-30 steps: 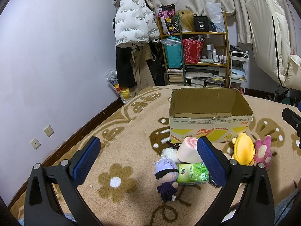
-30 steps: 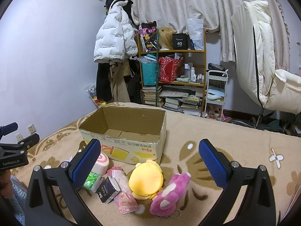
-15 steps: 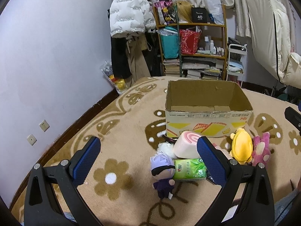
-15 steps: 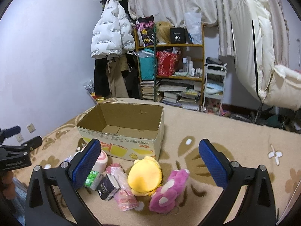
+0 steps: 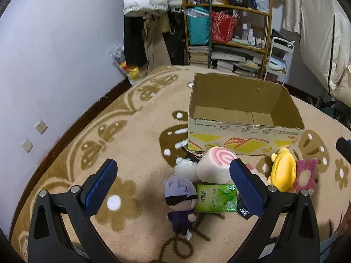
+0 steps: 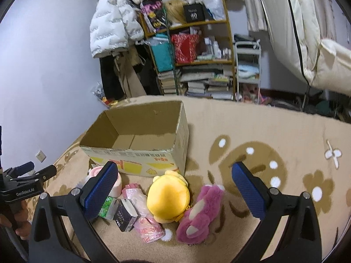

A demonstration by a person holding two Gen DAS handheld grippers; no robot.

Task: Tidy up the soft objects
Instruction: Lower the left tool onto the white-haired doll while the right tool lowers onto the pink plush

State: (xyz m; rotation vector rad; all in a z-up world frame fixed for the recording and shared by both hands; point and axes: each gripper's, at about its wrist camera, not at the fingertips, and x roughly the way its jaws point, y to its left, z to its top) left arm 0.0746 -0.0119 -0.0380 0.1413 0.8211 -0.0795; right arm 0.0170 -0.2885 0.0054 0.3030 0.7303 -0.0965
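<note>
Both my grippers gape empty above the soft toys.
Left gripper (image 5: 173, 185) and right gripper (image 6: 175, 185) hover near the open brown cardboard box (image 5: 245, 118); yellow round plush (image 6: 167, 197) touches pink furry plush (image 6: 200, 214).

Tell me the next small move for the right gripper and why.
Probably lower the open right gripper onto the yellow plush and close on it. The plush lies on the rug right between the fingers, nearest of the pile, and the box just behind it has nothing in it. Both grippers hold nothing.
</note>
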